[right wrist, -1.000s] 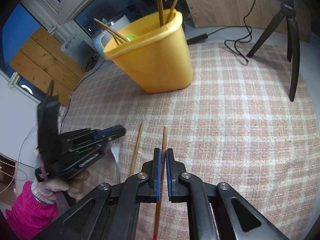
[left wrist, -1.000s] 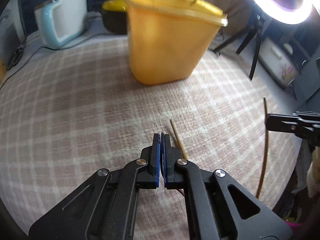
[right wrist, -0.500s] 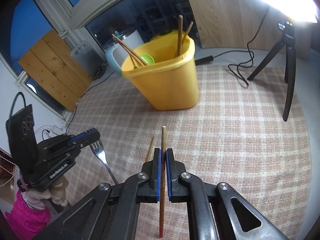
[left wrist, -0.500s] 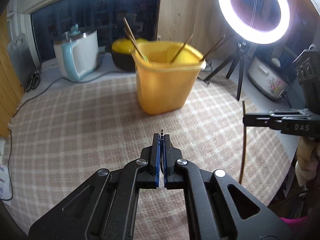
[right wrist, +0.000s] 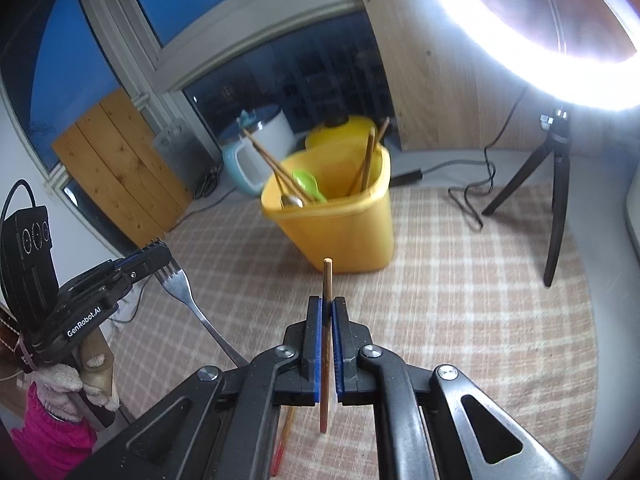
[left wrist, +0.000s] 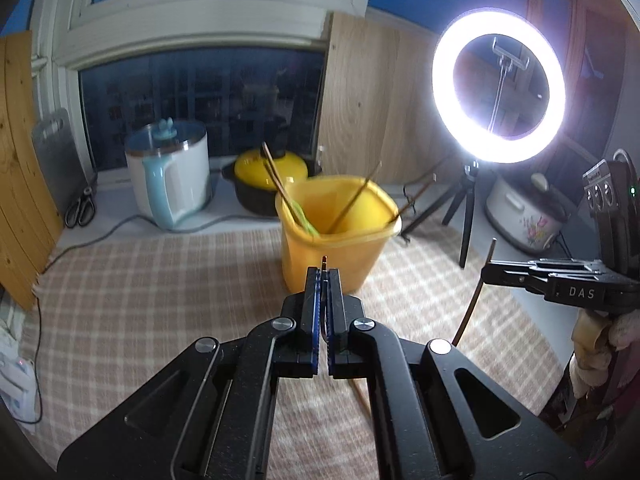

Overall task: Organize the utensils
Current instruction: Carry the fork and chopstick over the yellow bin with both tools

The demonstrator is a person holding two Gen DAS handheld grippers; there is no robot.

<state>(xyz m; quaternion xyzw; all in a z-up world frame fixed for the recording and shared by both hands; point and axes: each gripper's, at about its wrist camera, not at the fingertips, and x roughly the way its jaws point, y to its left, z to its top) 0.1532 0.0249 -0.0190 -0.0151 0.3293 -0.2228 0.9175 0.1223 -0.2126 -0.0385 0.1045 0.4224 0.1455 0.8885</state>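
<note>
The left gripper [left wrist: 323,276] has its blue-padded jaws pressed together on the tines of a metal fork [right wrist: 188,296]; its own view shows only a sliver of the fork poking above the pads, while the right wrist view shows the fork hanging handle-down from the closed jaws, tilted over the cloth. The right gripper [right wrist: 327,308] is likewise closed, pinching a wooden chopstick [right wrist: 326,312] partway along its length, so one end sticks out ahead of the pads and the other hangs below. Both grippers sit above the table, facing a yellow bucket [right wrist: 344,232] that stands on the cloth well ahead of them. In it lean several chopsticks, a green spoon [right wrist: 308,184] and a metal spoon whose bowl just shows at the rim. A second chopstick with a red end [right wrist: 282,440] lies on the cloth below the right gripper, mostly hidden by its frame. The hands are gloved and largely cut off at the picture edges, with a pink sleeve [right wrist: 48,432] at the left one. The bucket is slightly blurred. The table wears a beige checked tablecloth [left wrist: 140,304]. Behind it a dark window [left wrist: 200,100] has a white and blue kettle [left wrist: 172,176] and a yellow-lidded pot [left wrist: 268,176] by the sill, and a lit ring light [left wrist: 498,84] stands on a tripod.
</note>
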